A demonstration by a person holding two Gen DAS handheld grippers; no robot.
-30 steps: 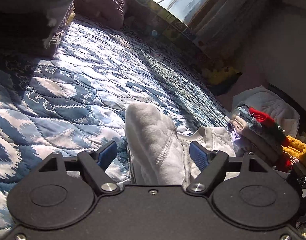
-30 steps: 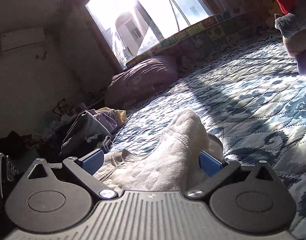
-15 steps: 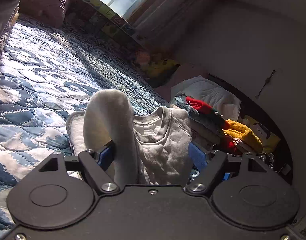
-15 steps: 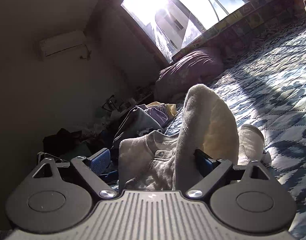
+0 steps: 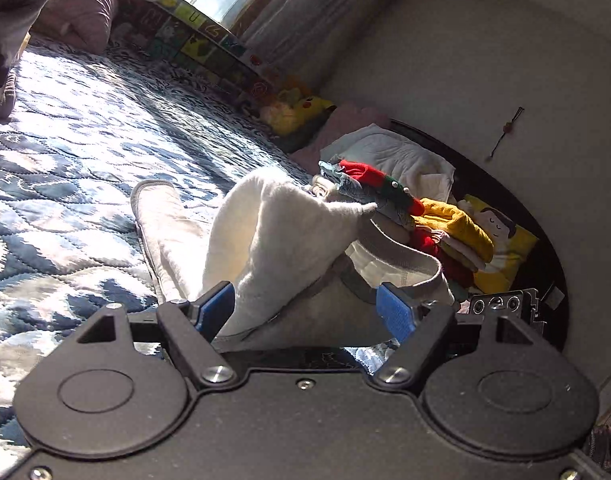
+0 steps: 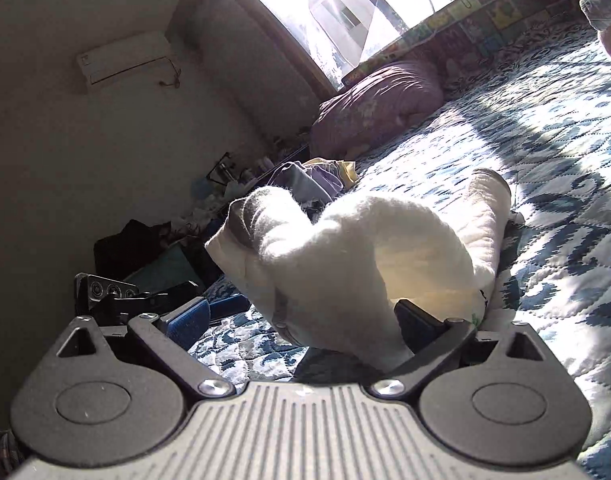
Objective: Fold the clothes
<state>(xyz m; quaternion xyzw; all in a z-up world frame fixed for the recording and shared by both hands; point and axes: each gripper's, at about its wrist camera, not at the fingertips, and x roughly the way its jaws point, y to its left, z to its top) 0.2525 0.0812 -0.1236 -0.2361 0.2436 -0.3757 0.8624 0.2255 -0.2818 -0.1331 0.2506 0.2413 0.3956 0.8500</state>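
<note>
A light grey fleece garment (image 5: 281,236) sags in a bundle across both grippers, one sleeve (image 5: 157,216) still trailing on the blue patterned quilt (image 5: 65,160). My left gripper (image 5: 305,304) is open, its blue pads wide apart, with the cloth resting over the left finger and between the two. In the right wrist view the same garment (image 6: 357,248) is draped over the right finger of my right gripper (image 6: 301,316), which is open too. A stack of folded clothes (image 5: 401,208) sits just beyond the garment on the right.
A purple pillow (image 6: 377,100) lies at the head of the bed under the window (image 6: 365,4). Loose clothes (image 6: 317,176) are heaped at the bed's left edge. A yellow plush toy (image 5: 301,108) and a white blanket (image 5: 397,156) sit by the wall.
The garment has come up off the quilt into a raised bundle on the open fingers. Both grippers have swung toward the stack of folded clothes on the right.
</note>
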